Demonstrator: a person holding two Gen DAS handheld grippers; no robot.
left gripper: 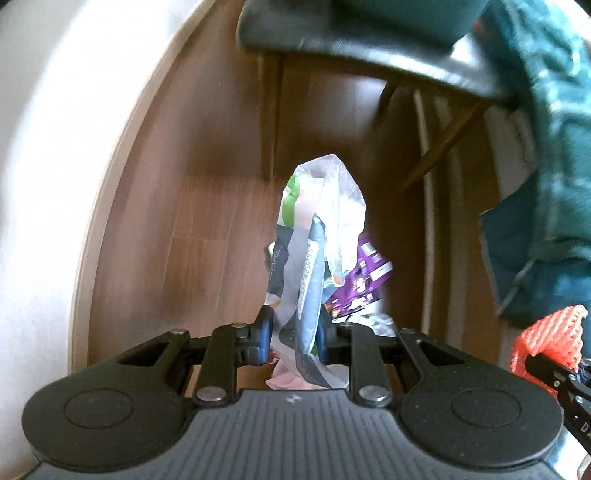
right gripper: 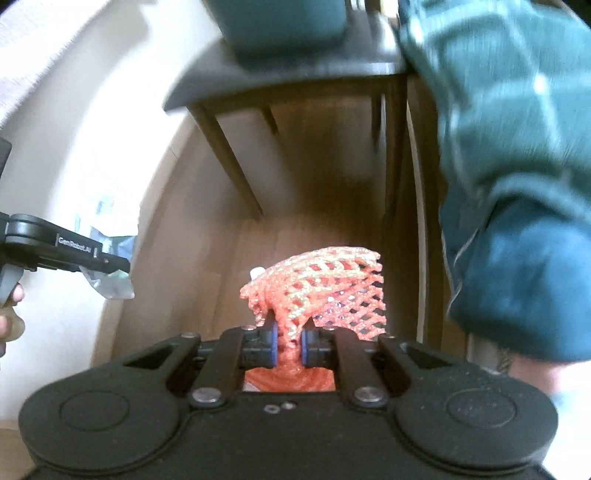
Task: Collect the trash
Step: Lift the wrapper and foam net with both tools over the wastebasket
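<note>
Trash is held in both grippers above a brown wood floor [left gripper: 192,221]. A dark chair [right gripper: 295,79] fills the upper centre of both views, with a teal container [right gripper: 284,26] standing on its seat. Teal patterned fabric [right gripper: 517,184] occupies the right side of each frame.

A bundle of crumpled plastic wrappers [left gripper: 317,236], clear, white, green and purple with printed text, is clamped between the narrow jaws of the left gripper [left gripper: 294,332] at lower centre and extends up beyond the fingertips. An orange mesh net [right gripper: 325,291] is pinched at its gathered neck by the nearly closed jaws of the right gripper [right gripper: 289,345]; its open weave fans toward the centre right.
</note>
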